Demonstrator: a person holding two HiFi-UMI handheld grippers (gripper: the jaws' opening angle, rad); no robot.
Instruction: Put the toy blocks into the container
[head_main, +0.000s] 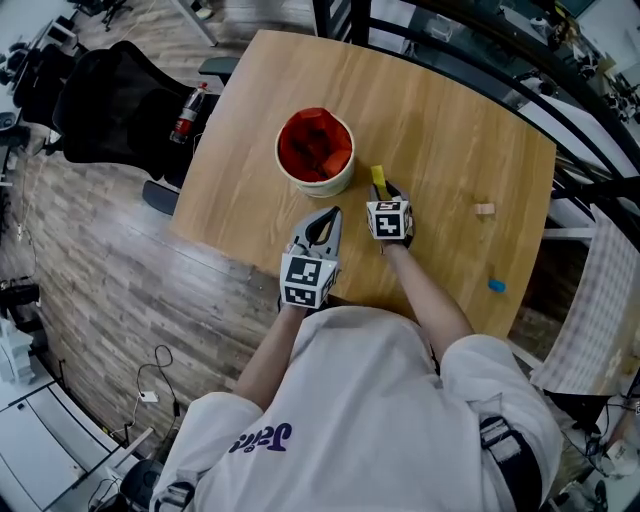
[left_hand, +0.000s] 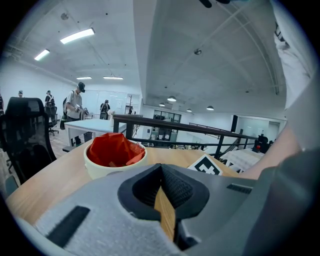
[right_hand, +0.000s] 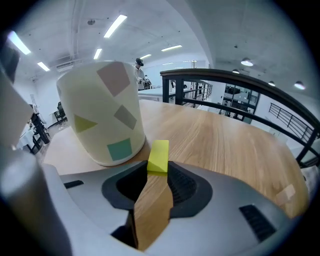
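Note:
A cream container (head_main: 316, 150) with a red lining stands on the round wooden table (head_main: 450, 130); it looks like a patterned cup (right_hand: 102, 112) in the right gripper view. My right gripper (head_main: 383, 190) sits just right of it, shut on a yellow block (right_hand: 159, 156) that sticks out past the fingertips (head_main: 378, 178). My left gripper (head_main: 330, 213) rests in front of the container (left_hand: 115, 155), its jaws shut with nothing between them. A small wooden block (head_main: 485, 209) and a blue block (head_main: 497, 285) lie on the table far to the right.
A black office chair (head_main: 110, 95) and a bottle (head_main: 187, 112) stand off the table's left edge. A dark railing (head_main: 560, 70) runs behind the table's far and right sides. A person's white-shirted torso (head_main: 370, 400) fills the near side.

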